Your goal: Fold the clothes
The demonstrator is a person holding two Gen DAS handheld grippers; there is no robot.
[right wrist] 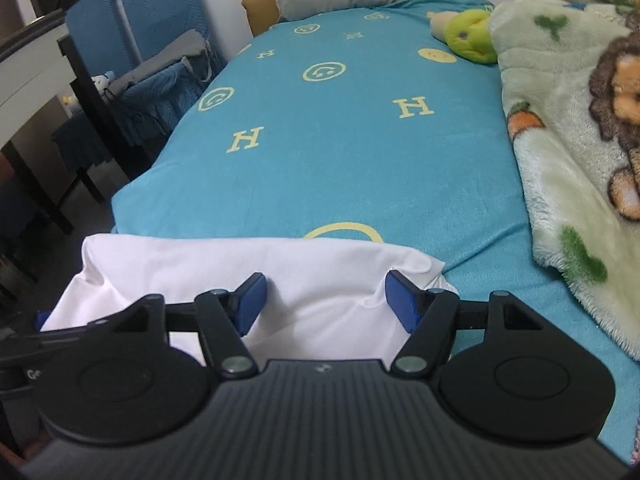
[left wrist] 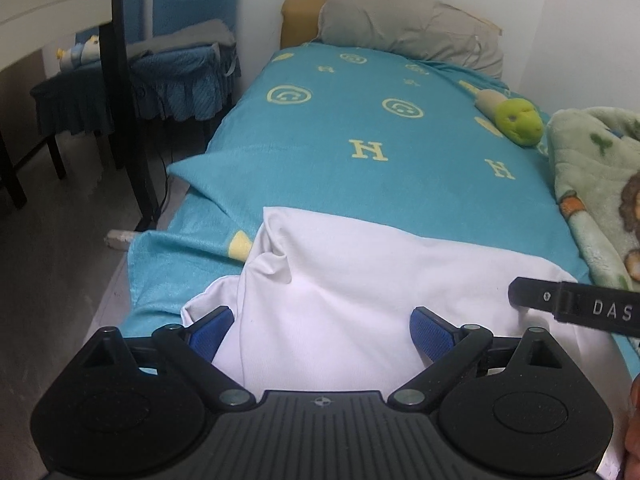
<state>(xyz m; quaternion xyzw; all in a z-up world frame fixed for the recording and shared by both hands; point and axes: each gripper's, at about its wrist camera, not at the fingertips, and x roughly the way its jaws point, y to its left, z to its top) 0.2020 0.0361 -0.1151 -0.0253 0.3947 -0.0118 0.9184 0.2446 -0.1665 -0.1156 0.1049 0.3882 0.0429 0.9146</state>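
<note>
A white garment lies folded on the near end of a turquoise bedsheet. My left gripper hovers over its left part, open wide, and the cloth lies under the gap without the blue pads pressing it. From the right, a black finger of the other gripper reaches over the cloth's right edge. In the right wrist view the white garment spans the near bed edge. My right gripper is open above its right part, the pads clear of the fabric.
A green fleece blanket with a lion print covers the bed's right side. A green plush toy and a grey pillow lie at the far end. Chairs with blue covers stand on the floor to the left.
</note>
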